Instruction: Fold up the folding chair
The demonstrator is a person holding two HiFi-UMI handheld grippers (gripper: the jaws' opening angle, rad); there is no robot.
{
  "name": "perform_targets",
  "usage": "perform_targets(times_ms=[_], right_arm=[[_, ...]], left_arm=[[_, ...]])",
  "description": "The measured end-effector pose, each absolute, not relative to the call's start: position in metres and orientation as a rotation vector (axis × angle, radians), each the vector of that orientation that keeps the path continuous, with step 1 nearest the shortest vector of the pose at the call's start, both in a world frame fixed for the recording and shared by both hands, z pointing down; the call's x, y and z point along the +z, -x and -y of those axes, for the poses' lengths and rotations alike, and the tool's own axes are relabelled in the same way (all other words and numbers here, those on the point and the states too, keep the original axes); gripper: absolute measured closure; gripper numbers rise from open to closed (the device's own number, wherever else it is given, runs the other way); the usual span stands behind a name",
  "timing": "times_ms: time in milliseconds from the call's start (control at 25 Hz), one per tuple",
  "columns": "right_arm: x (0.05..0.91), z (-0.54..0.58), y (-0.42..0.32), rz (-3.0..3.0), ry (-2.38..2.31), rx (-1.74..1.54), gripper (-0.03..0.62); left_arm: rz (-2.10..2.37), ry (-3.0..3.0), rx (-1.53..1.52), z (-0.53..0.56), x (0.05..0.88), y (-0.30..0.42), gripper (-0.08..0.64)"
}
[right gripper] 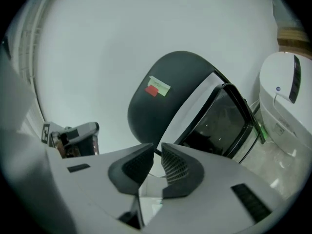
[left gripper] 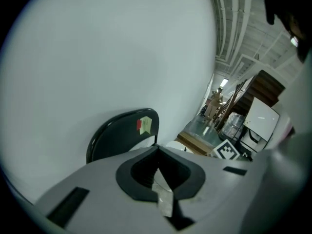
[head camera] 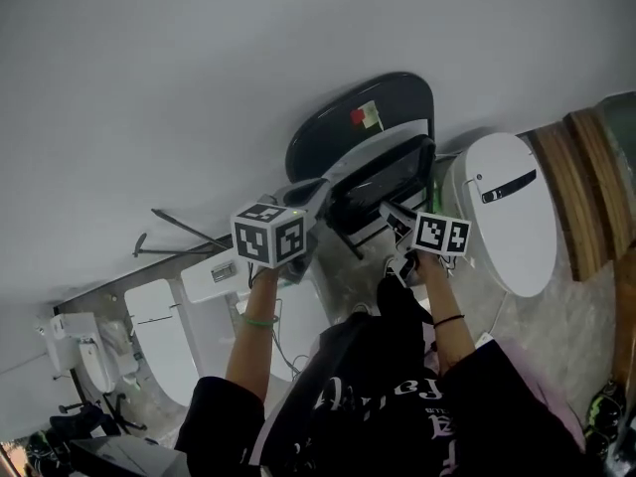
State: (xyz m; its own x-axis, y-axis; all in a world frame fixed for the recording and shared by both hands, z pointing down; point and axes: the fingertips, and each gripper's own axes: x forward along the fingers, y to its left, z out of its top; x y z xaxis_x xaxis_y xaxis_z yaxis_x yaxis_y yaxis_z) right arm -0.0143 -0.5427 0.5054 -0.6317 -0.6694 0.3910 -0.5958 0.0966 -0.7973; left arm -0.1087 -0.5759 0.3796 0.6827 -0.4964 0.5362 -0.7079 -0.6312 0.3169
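Head view shows the folding chair standing against the white wall, its dark backrest upright and its seat tilted up toward it. A white rounded appliance sits just beside it on the right. Both grippers are held up before the chair: the left gripper has its jaws pressed together on nothing, while the right gripper keeps a narrow, empty gap.
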Motion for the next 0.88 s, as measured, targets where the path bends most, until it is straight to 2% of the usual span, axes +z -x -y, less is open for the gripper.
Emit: perform_targets(times_ms=[520,880], right_arm=[[0.456,0.394,0.061,-2.260,1.381,-1.481,0.543],[0.446,0.328,0.052,-2.318,1.419,-1.481,0.546]], left_arm=[[0.767,-2.356,0.453,0.404,0.413,0.123,0.557],[0.734,-2.285,0.418,0.338,0.428,0.102,0.557]])
